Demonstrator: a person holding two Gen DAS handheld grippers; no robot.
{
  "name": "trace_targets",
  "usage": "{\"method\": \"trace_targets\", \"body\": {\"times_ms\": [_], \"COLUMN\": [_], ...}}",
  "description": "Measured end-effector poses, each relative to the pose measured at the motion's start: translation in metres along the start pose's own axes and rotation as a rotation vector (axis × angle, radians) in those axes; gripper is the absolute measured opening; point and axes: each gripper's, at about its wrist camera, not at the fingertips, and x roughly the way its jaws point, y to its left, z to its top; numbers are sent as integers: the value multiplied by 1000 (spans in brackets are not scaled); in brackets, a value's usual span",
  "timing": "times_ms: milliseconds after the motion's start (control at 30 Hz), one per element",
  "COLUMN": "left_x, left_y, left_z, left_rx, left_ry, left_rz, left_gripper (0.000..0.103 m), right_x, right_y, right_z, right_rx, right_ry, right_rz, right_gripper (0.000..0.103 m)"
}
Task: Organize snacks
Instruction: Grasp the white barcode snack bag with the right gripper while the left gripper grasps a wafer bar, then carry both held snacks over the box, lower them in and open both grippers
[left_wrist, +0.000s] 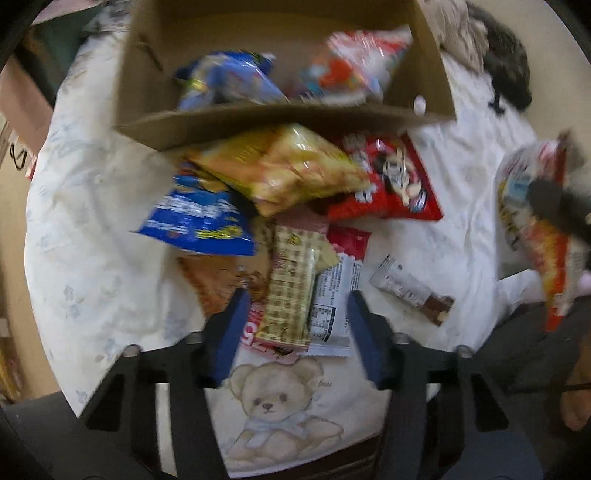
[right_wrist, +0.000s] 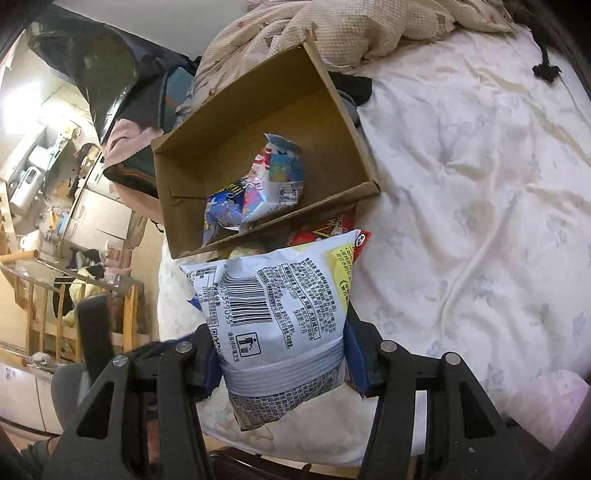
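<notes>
My left gripper (left_wrist: 299, 325) points down over a pile of snacks on the bed. Its blue pads flank a beige patterned snack bar (left_wrist: 288, 295) and a white packet (left_wrist: 332, 306); I see no squeeze on either. Further up the pile lie a yellow bag (left_wrist: 291, 173), a red bag (left_wrist: 391, 181) and a blue bag (left_wrist: 195, 218). My right gripper (right_wrist: 282, 354) is shut on a white snack bag (right_wrist: 280, 314), barcode side up, held above the bed. The cardboard box (right_wrist: 266, 122) holds a blue bag (left_wrist: 229, 81) and a red-and-white bag (left_wrist: 354, 66).
A small chocolate bar packet (left_wrist: 410, 291) lies alone to the right of the pile. The sheet carries a teddy bear print (left_wrist: 273, 402). A rumpled blanket (right_wrist: 351, 26) lies behind the box. The bed's edge drops at the left toward a wooden rack (right_wrist: 44, 314).
</notes>
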Motion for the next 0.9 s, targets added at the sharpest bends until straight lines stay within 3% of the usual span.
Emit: {"method": "trace_targets", "body": {"times_ms": [133, 333, 367, 400, 667, 900], "left_x": [15, 28, 27, 25, -6, -38], "left_y": [-10, -9, -10, -12, -17, -4], "left_z": [0, -6, -7, -8, -22, -33], "left_rx": [23, 29, 38, 57, 75, 16], "left_ry": [9, 17, 12, 4, -62, -120], "left_rz": [50, 65, 71, 85, 77, 68], "left_gripper": [46, 45, 28, 23, 22, 22], "right_x": [1, 9, 10, 10, 12, 11], "right_y": [-2, -3, -2, 0, 3, 6], "right_z": [-2, -1, -1, -1, -2, -3], "right_rx": [-9, -17, -20, -23, -35, -51], "right_ry": [5, 17, 16, 15, 16, 0], "right_rz": [-6, -22, -22, -22, -29, -38], "right_gripper": [56, 56, 56, 56, 56, 56]}}
